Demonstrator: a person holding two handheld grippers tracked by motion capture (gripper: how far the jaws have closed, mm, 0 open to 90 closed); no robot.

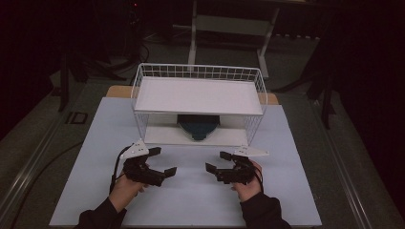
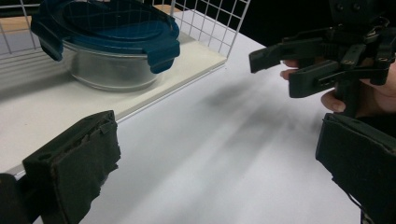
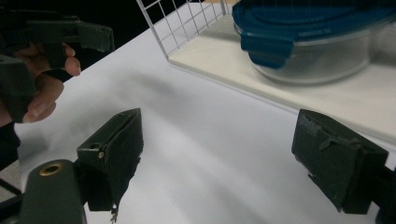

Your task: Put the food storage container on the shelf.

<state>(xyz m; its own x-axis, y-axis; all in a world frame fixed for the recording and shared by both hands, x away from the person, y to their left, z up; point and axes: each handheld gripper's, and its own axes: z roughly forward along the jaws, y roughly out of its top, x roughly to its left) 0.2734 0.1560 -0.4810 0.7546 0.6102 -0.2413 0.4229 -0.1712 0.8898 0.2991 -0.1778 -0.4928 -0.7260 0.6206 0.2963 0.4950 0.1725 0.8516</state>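
From above, the left gripper [image 1: 162, 162] and right gripper [image 1: 216, 161] hover over the white tabletop [image 1: 191, 200], jaws wide, empty, tips facing each other. Beyond them, a round glass container with a blue clip lid [image 1: 198, 126] sits upright on the lower shelf of a white wire rack [image 1: 198, 71].

In the left gripper view, the container [image 2: 109, 46] lies past the left jaw.

In the right gripper view, the container [image 3: 317, 42] lies beyond the right jaw.

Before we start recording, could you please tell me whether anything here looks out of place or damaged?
Nothing stands out. The lidded glass container sits upright on the lower shelf of the wire rack, lid on. The left tongs and right tongs are open and empty above the white table.
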